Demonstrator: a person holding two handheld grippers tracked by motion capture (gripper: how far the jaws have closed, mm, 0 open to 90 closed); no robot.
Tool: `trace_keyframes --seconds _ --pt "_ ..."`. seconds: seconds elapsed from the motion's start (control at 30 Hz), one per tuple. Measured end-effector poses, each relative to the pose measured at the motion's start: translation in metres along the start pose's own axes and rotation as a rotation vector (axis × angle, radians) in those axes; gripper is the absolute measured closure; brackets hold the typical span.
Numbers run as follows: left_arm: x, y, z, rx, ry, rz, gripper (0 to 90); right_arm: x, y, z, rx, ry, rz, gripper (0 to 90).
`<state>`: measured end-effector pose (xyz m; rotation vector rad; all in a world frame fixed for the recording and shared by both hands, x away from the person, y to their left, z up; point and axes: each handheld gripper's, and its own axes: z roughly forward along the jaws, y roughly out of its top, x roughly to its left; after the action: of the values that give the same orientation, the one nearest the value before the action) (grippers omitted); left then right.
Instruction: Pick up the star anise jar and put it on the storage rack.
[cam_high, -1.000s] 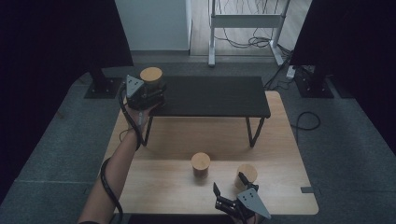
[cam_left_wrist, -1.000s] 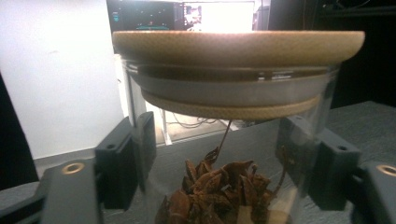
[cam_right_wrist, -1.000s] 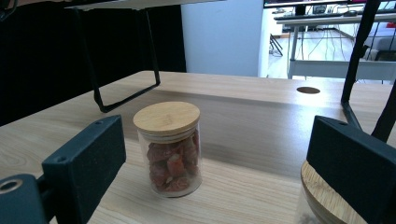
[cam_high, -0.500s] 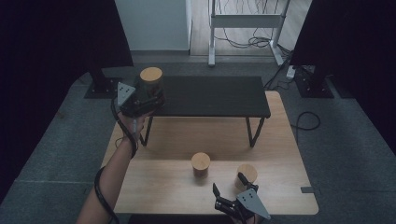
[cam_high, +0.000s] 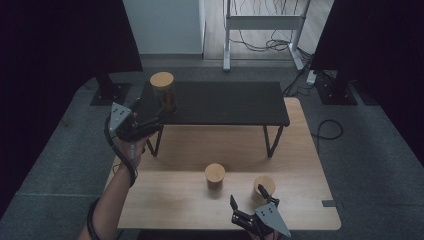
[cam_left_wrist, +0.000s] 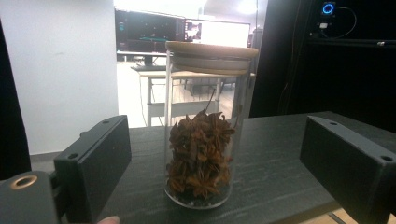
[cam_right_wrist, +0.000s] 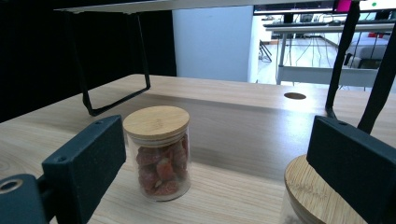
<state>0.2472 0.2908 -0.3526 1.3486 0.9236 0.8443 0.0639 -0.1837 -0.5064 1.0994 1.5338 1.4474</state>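
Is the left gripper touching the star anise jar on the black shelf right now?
Apart. In the left gripper view the star anise jar stands on the black shelf with clear gaps to both jaws of the left gripper, which have just opened.

lidded jar (cam_right_wrist: 159, 151), wooden table (cam_right_wrist: 233, 100), open jaws

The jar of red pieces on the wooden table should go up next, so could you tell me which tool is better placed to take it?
The right tool: it is open, beside the jar of red pieces. The left tool is up at the shelf.
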Motion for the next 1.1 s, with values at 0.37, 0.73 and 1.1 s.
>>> trace_keyframes --seconds 0.37,0.73,1.1 --pt "-0.002 -0.015 -0.025 0.041 0.005 0.003 9.3 0.005 -0.001 -0.001 -0.003 -0.003 -0.022 3.8" --pt "-0.005 -0.033 -0.056 0.074 0.002 -0.014 10.2 0.006 -0.001 -0.002 0.0 -0.014 -0.028 3.8" --pt "-0.01 -0.063 -0.076 0.14 -0.009 -0.055 10.3 0.007 -0.001 -0.004 -0.005 0.001 -0.039 3.7"
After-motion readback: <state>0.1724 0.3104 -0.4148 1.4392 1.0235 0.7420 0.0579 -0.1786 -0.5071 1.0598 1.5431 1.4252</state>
